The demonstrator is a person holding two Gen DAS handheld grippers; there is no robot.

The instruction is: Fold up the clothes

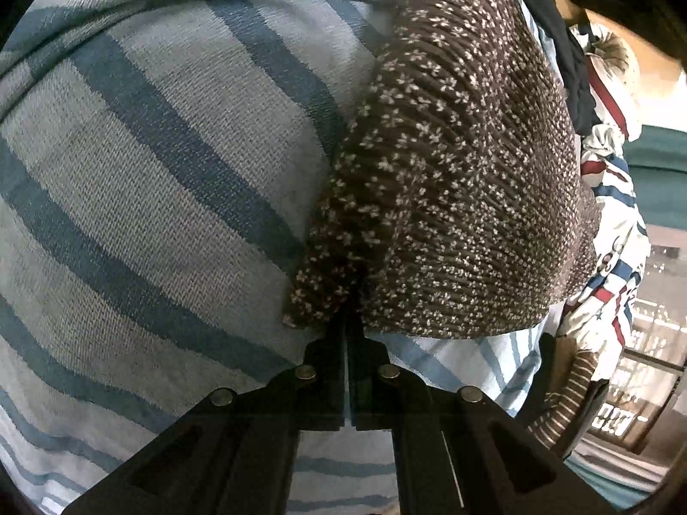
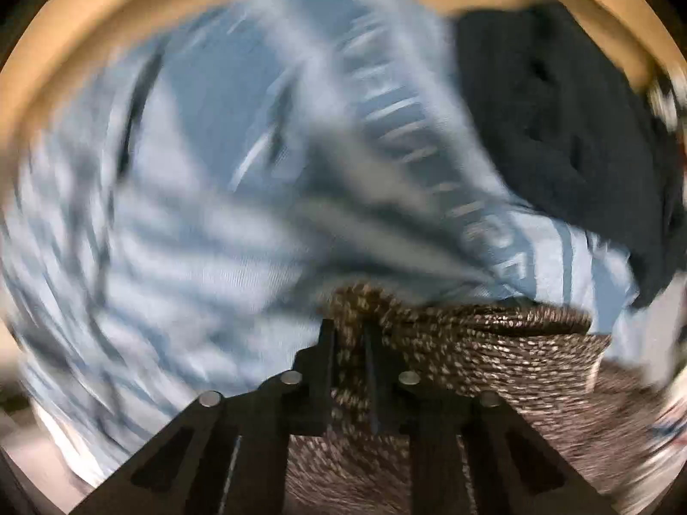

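The brown speckled knit (image 1: pixel 451 171) lies bunched on a blue striped cloth (image 1: pixel 150 171), an edge pinched at each end. By the left gripper (image 1: pixel 347 322) a corner is clamped tight; in the right gripper (image 2: pixel 350 334) a fold is nipped between nearly closed jaws. Both edges should be drawn taut and level before folding. A tan surface (image 2: pixel 129 13) is seen beyond, with dark clothing (image 2: pixel 558 128) at the right.

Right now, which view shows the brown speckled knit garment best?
The left wrist view: the brown speckled knit garment is sharp and fills much of the frame, its edge pinched by the left gripper. The right wrist view shows only a blurred bunch clamped in the right gripper.
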